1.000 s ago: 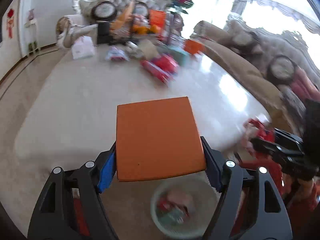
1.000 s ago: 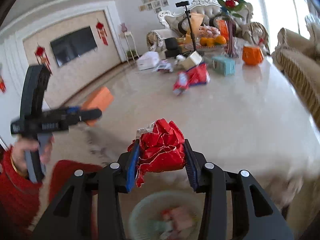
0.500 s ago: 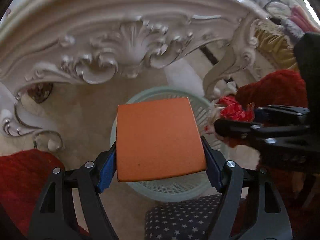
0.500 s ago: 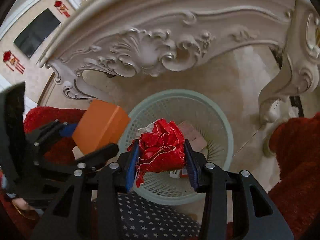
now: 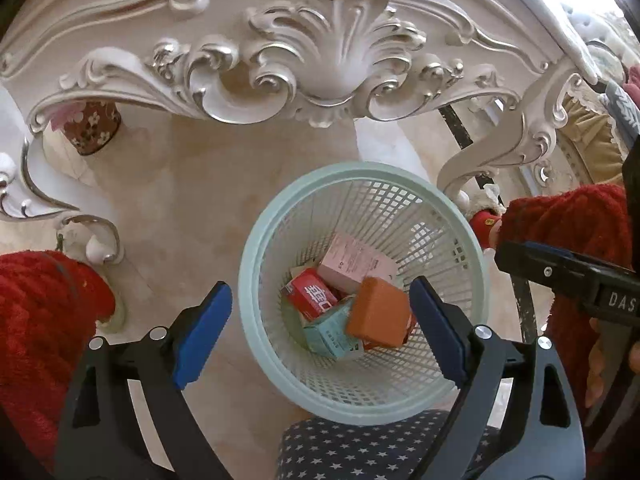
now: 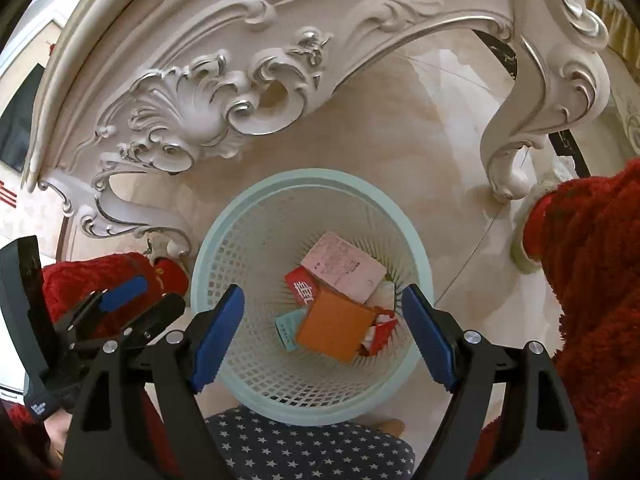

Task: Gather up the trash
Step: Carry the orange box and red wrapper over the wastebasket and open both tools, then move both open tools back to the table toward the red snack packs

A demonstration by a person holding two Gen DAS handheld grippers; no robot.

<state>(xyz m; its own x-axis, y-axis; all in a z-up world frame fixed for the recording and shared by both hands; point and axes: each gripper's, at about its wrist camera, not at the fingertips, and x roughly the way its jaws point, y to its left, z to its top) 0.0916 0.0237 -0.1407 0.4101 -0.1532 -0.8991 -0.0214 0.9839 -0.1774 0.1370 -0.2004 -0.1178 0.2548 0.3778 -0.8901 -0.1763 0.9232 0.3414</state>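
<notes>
A pale green mesh waste basket stands on the floor below both grippers. Inside it lie an orange box, a pink box, a red packet, a teal box and a crumpled red wrapper, mostly hidden under the orange box. My left gripper hangs over the basket, jaws still opening, nothing between its blue pads. My right gripper hovers over it too, jaws opening and empty. The right gripper's body shows at the left view's right edge, the left gripper at the right view's left.
A carved white table apron and its curled legs rise just behind the basket. A star-patterned dark cushion lies at the basket's near side. Red fluffy sleeves flank both views. Beige marble floor surrounds the basket.
Both grippers dropped from table height to above the basket. The left let go of the orange box and the right let go of the red wrapper; both now lie in the basket.
</notes>
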